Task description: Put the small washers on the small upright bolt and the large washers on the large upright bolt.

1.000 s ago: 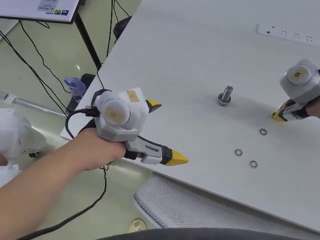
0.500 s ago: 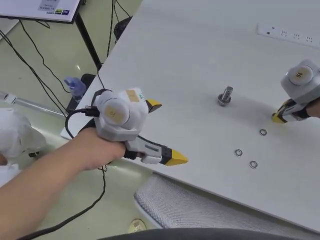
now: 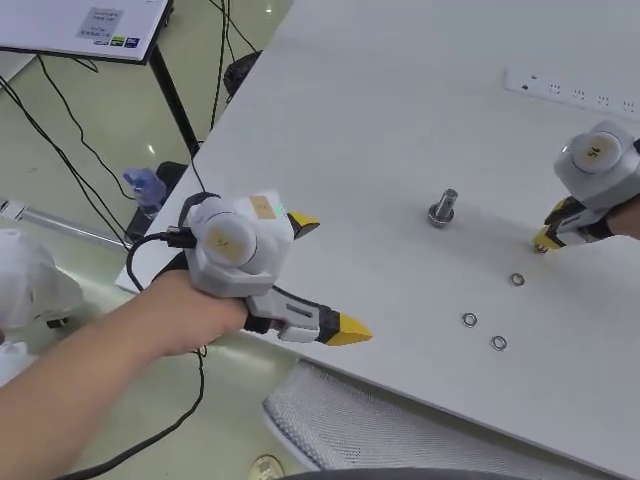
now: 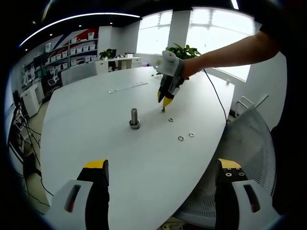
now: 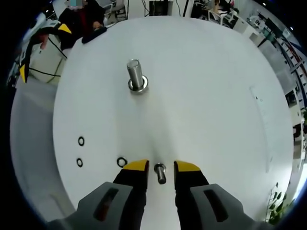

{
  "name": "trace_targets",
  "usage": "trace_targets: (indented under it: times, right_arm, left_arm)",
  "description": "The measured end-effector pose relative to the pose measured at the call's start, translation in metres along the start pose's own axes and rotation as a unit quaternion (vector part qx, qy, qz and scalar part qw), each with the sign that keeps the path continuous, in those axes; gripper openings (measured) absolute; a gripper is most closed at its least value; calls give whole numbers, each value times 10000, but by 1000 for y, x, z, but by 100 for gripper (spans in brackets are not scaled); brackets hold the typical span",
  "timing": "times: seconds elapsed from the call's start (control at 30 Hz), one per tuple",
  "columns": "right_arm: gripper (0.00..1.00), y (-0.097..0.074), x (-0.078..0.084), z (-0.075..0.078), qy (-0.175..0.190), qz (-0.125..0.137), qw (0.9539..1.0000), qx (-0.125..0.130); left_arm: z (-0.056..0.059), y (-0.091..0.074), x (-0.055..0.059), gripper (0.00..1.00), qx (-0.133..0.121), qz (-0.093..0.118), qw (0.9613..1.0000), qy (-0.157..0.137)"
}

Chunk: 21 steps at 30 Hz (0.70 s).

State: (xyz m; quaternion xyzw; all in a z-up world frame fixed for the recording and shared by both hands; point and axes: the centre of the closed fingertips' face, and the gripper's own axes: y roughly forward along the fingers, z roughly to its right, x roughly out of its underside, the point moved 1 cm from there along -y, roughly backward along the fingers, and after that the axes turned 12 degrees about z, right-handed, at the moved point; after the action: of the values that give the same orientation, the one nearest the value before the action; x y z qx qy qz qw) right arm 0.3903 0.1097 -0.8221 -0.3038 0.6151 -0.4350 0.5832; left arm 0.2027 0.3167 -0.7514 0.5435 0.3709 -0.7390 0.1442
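change: camera shift only, no progress | right tool [image 5: 160, 166] parted astride small silver upright bolt [image 5: 159, 173], lower centre | left tool [image 4: 161, 166] wide, empty | three steel ring washers [image 5: 122, 162] loose on white tabletop [image 5: 206, 96]

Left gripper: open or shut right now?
Open. In the left gripper view, its two yellow-tipped jaws stand wide apart and hold nothing.

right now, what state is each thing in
left gripper: open, empty
right gripper: open, one jaw on each side of the small bolt
small bolt: upright, not clamped
large bolt: upright, standing alone
washers: three, lying flat and loose on the table, none on a bolt yet
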Motion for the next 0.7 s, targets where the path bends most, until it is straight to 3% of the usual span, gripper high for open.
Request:
trace_targets:
  times: [0.17,0.47,0.7]
  right_arm:
    - [22,-6,-7,-8,-241,71,9997,-55]
    - [24,-14,-17,-30,-353,208,9989,-218]
    - [27,-11,-11,-49,-321,257,9981,-462]
  left_arm:
    - [1,-1,-1,92,3,-1,10000,7]
    - [2,-3,-6,93,-21,110,9999,2]
    - [-1,-4,-7,96,-66,71,9999,93]
